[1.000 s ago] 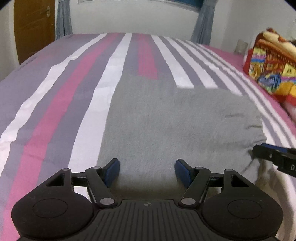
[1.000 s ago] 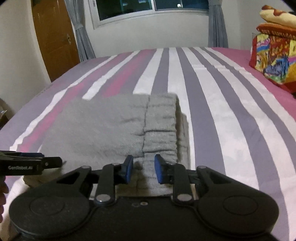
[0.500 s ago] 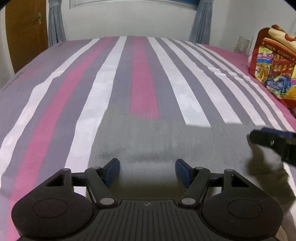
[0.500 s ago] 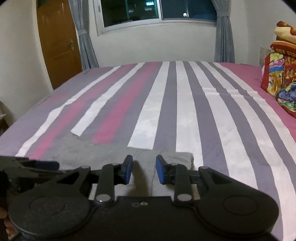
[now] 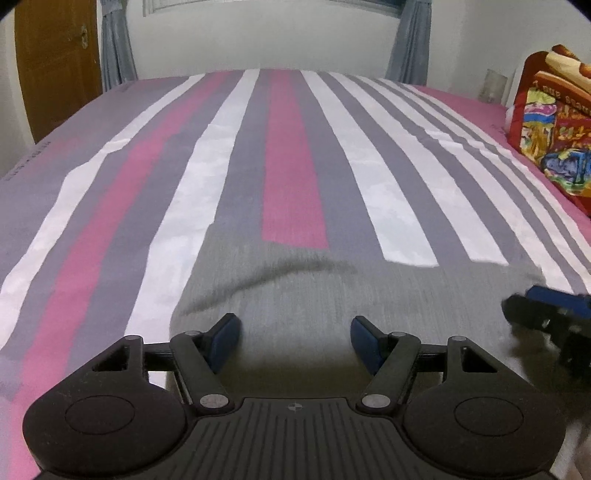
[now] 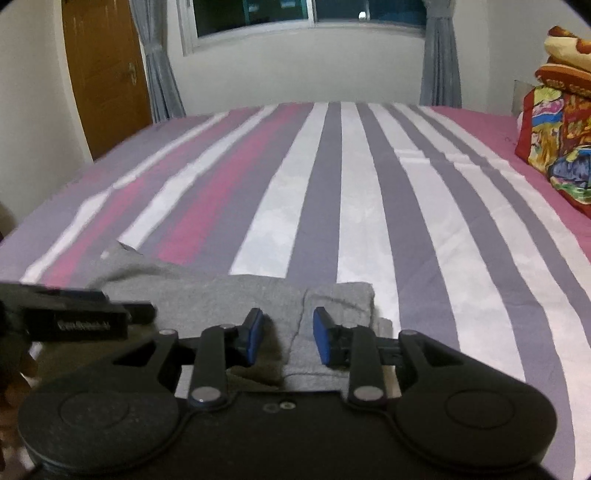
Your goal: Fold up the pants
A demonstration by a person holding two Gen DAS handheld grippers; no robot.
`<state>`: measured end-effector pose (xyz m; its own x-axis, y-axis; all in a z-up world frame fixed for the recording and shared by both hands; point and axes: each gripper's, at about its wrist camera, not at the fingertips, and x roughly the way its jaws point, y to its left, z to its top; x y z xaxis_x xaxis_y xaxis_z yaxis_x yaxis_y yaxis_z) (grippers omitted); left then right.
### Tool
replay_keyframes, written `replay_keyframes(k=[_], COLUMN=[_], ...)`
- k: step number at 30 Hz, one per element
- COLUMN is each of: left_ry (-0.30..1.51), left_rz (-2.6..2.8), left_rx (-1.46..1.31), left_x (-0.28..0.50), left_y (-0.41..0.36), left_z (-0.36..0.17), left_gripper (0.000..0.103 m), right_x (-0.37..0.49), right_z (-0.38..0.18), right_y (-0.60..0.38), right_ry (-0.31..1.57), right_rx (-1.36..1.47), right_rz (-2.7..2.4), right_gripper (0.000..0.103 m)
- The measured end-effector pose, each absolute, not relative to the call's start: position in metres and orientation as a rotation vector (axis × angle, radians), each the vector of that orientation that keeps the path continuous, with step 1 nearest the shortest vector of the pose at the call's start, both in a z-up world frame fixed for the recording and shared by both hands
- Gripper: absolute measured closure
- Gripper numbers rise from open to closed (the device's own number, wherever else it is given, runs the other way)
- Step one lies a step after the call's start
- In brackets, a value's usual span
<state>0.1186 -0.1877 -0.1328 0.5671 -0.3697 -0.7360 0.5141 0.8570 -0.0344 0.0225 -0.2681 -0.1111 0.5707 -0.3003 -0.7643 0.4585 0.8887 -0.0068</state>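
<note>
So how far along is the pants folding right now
Mostly done, it looks: the gray pants lie on the striped bedsheet as a compact layered bundle, waistband edge on the right. In hand: nothing; left tongs and right tongs are both open over the cloth. Left: perhaps flattening the crease and the loose corner.

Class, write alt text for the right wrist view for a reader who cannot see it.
Open right hand-held gripper hovers over folded grey pants on a striped bed. The left hand-held gripper enters at left; window, door and bright pillows lie beyond.
</note>
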Motion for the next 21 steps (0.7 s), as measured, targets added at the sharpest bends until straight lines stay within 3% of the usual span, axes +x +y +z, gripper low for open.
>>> replay_keyframes(k=[21], left_ry=[0.816], left_rz=[-0.534], left_rx=[0.201], left_x=[0.027], left_y=[-0.136], left_z=[-0.130], left_gripper=[0.035], right_x=[-0.044], right_z=[-0.097], right_y=[-0.216], right_ry=[0.828], right_rx=[0.233], right_rz=[-0.455], right_gripper=[0.071])
